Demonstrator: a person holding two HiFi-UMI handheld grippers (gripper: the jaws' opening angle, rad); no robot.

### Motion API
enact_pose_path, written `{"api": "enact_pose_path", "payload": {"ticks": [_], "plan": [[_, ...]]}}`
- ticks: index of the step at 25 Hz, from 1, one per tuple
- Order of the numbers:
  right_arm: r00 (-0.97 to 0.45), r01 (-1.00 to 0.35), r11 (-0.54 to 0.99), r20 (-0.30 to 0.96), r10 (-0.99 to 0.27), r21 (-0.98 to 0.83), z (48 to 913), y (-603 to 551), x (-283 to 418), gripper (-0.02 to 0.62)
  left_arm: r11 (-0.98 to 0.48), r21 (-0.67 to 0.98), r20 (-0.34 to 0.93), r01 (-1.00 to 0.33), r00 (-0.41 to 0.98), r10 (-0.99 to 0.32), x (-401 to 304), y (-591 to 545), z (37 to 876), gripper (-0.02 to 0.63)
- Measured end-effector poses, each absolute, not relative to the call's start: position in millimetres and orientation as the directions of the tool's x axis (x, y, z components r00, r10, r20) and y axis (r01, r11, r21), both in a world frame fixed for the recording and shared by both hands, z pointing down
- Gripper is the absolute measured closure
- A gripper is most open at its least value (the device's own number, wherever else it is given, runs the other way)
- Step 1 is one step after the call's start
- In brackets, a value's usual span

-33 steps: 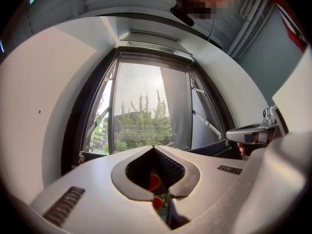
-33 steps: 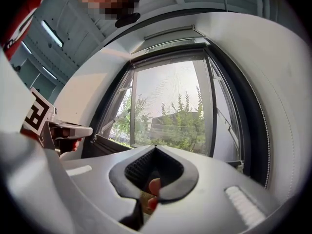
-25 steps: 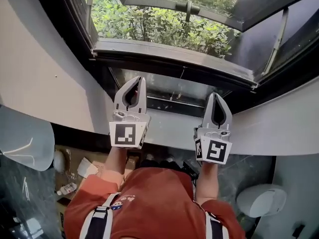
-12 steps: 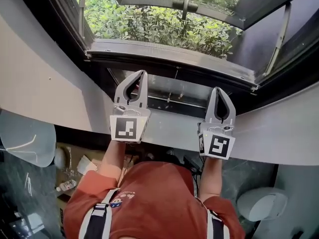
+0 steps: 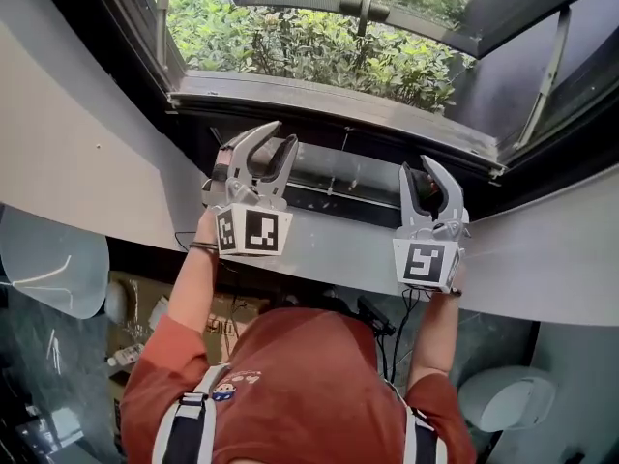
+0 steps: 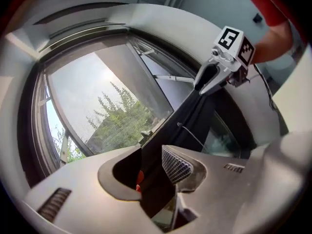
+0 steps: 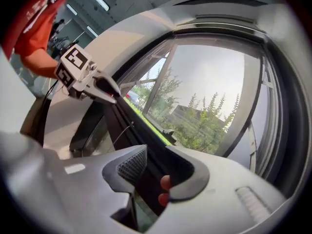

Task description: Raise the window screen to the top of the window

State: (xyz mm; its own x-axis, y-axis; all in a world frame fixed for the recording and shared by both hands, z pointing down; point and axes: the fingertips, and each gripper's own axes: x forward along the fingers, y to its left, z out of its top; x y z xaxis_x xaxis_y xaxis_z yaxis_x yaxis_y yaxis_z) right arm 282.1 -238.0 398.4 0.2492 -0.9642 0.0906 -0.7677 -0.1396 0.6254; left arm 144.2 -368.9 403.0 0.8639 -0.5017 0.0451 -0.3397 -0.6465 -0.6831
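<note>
The window screen's grey mesh (image 6: 107,106) covers the opening, with trees showing through it. Its dark bottom bar (image 5: 368,133) runs low across the window, and a thin pull cord (image 5: 340,148) hangs from it. My left gripper (image 5: 276,141) is at the bar's left part, my right gripper (image 5: 418,167) at its right part. Both pairs of jaws have just been opening. In the left gripper view the bar (image 6: 195,111) passes between the left gripper's (image 6: 153,165) jaws. The right gripper view shows the same bar (image 7: 131,126) between the right gripper's (image 7: 151,172) jaws. Neither pad visibly presses on it.
A white sill (image 5: 319,249) lies just below the grippers, with white curved wall on both sides. Beyond the mesh, an outward-opened sash with a handle (image 5: 363,13) and a stay arm (image 5: 542,75). Boxes and white round objects (image 5: 508,394) sit on the floor below.
Both grippers were shut a second ago and now stand with jaws apart. Both have rolled and moved up to the dark bar, the hands spreading slightly.
</note>
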Motion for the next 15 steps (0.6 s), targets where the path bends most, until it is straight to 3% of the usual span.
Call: {"api": "enact_pose_path", "payload": {"ticks": [5, 15], "plan": [[0.311, -0.594, 0.004, 0.234, -0.921, 0.805, 426, -243, 303, 0.406, -0.519, -0.83, 0.128, -0.203, 0.836, -0.533, 144, -387, 411, 0.466], [0.397, -0.47, 0.125, 0.335, -0.854, 0.874, 450, -245, 331, 0.4, -0.399, -0.912, 0.334, 0.101, 0.748, -0.574, 144, -413, 443, 0.443]]}}
